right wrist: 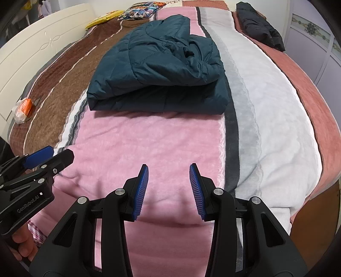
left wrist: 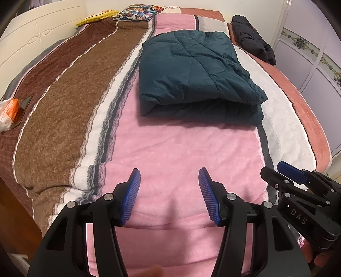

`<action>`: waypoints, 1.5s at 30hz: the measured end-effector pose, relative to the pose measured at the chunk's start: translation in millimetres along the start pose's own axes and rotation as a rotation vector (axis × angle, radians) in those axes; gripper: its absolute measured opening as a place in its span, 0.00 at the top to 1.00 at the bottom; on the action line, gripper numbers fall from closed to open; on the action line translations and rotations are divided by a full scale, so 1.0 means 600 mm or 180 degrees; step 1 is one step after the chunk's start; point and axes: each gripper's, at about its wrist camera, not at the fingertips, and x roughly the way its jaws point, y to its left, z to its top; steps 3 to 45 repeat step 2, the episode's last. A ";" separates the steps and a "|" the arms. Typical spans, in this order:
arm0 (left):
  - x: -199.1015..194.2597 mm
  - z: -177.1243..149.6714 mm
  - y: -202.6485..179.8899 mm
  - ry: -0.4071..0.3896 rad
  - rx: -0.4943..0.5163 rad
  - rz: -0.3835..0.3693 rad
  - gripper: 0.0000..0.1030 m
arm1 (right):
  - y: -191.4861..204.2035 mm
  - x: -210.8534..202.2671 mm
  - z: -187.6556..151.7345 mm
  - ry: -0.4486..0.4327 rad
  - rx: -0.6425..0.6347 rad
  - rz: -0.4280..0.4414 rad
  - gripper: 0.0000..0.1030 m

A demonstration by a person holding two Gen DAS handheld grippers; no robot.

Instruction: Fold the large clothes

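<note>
A dark teal quilted jacket [left wrist: 191, 76] lies folded into a thick bundle on the bed's pink stripe; in the right wrist view the jacket [right wrist: 157, 70] shows its rumpled hood on top. My left gripper [left wrist: 169, 172] hovers open over bare pink blanket, well short of the jacket, with nothing between its blue pads. My right gripper [right wrist: 168, 167] is likewise open and empty over the blanket near the bed's front edge. Each gripper shows in the other's view: the right one [left wrist: 292, 172] at the right edge, the left one [right wrist: 42, 156] at the left edge.
A striped blanket [left wrist: 70, 110] covers the bed. A black garment [left wrist: 251, 38] lies at the far right edge. A patterned pillow [left wrist: 138, 12] and a yellow item [left wrist: 96, 18] sit at the far end. An orange-and-white bag [left wrist: 8, 113] lies left, by the white headboard [left wrist: 32, 42]. Wardrobe doors [left wrist: 315, 59] stand right.
</note>
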 end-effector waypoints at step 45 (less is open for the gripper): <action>0.000 0.000 0.000 0.0002 0.0009 -0.0002 0.46 | -0.001 0.001 0.000 0.0008 -0.0001 0.0004 0.61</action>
